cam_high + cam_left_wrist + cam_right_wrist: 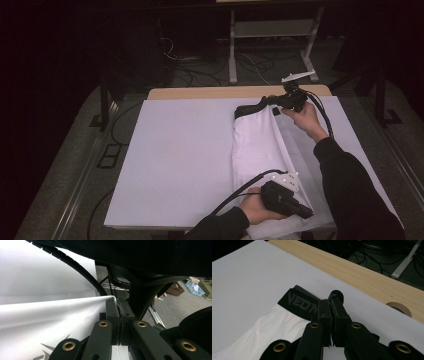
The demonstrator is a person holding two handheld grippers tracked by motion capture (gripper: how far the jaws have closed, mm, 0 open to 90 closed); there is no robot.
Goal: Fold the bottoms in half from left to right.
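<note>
White sheeting is covering the counter (180, 150), with dark floor and cables lying beyond. Nearest the person, the left gripper (306, 214) is pinching the hem of the white shorts (257, 145), its fingers (112, 312) clamped together on the cloth edge. Farther off, the right gripper (270, 101) is gripping the black waistband (298, 303), its fingers (323, 312) pressed shut on it. The shorts are lying lengthwise on the counter's right half, folded along a long crease. To fold well, both hands should probably be travelling together, keeping the cloth taut between them, holding the edges aligned and laying it down flat before letting go.
</note>
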